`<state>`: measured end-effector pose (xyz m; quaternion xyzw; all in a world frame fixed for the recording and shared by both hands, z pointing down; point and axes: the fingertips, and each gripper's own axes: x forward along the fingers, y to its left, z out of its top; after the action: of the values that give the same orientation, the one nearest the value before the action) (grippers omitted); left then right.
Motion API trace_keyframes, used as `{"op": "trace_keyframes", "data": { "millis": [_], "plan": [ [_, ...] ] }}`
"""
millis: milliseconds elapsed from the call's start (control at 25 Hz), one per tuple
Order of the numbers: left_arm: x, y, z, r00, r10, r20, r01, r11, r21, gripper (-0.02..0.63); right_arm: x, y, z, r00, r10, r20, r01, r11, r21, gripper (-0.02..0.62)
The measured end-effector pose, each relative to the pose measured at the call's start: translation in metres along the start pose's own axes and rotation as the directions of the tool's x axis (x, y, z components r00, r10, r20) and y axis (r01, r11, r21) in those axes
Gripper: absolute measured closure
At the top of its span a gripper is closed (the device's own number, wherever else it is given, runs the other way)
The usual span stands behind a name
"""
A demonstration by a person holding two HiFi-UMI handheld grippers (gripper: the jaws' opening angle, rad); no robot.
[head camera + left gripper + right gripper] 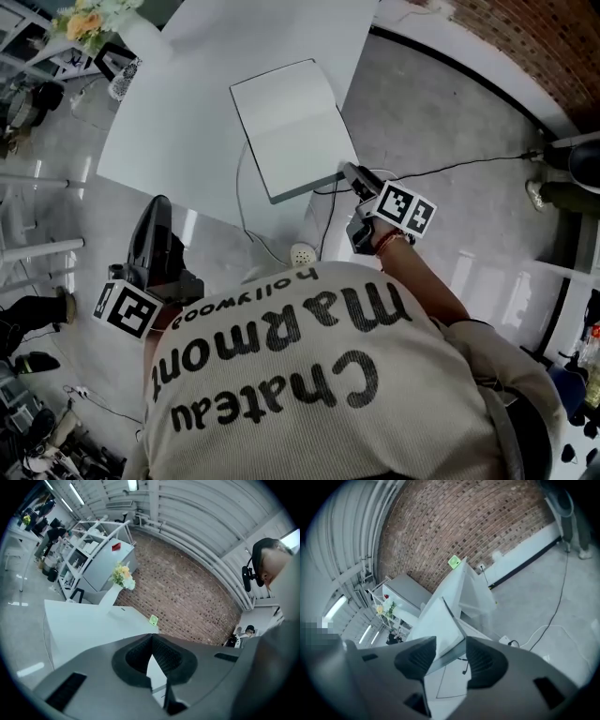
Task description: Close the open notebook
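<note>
Head view: notebook (291, 127) flat at the near edge of the table (187, 112), right gripper (352, 174) at its corner.
Left gripper view: left gripper (151, 639) closed, empty.
Right gripper view: jaws wide astride that corner; seemingly light, stiff, so grip the cover edge.

The right tongs (450, 645) hide part of the near edge of the notebook (436, 619).
</note>
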<state>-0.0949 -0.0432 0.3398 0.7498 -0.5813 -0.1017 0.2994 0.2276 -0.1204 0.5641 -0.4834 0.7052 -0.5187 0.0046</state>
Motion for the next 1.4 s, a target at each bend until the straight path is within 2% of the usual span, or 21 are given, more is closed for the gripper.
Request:
{"op": "trace_keyframes", "data": {
  "millis": [160,400,640,760,1000,1160,1400],
  "plan": [
    [0.001,0.000,0.000,1.000,0.005,-0.004,-0.005,1.000,0.002,0.605,0.003,-0.006,-0.003,1.000,0.024,0.016,-0.025,0.996,0.081,0.408],
    [0.001,-0.003,0.000,1.000,0.001,-0.004,-0.001,1.000,0.000,0.606,-0.002,-0.015,-0.001,0.999,-0.013,0.034,0.010,0.997,0.083,0.402],
    [-0.003,-0.007,-0.006,1.000,-0.006,-0.002,0.006,1.000,-0.001,0.605,0.003,-0.019,-0.011,0.999,0.028,0.020,-0.030,0.989,0.146,0.399],
    [-0.008,-0.005,-0.007,1.000,-0.002,0.001,0.002,1.000,0.003,0.605,0.006,-0.018,-0.013,0.999,0.040,0.032,-0.045,0.984,0.170,0.437],
    [-0.016,0.006,-0.007,1.000,0.009,0.006,-0.009,1.000,-0.008,0.605,0.009,-0.016,-0.010,0.997,0.046,0.056,-0.056,0.978,0.198,0.443],
    [-0.018,0.011,-0.006,1.000,0.007,0.016,-0.006,1.000,-0.024,0.605,0.006,-0.012,-0.004,0.998,0.013,0.056,-0.023,0.983,0.181,0.510],
    [-0.012,0.024,0.001,1.000,-0.031,-0.005,0.031,0.999,-0.037,0.604,-0.002,-0.006,-0.006,0.996,-0.048,0.069,0.035,0.984,0.175,0.547]
  ]
}}
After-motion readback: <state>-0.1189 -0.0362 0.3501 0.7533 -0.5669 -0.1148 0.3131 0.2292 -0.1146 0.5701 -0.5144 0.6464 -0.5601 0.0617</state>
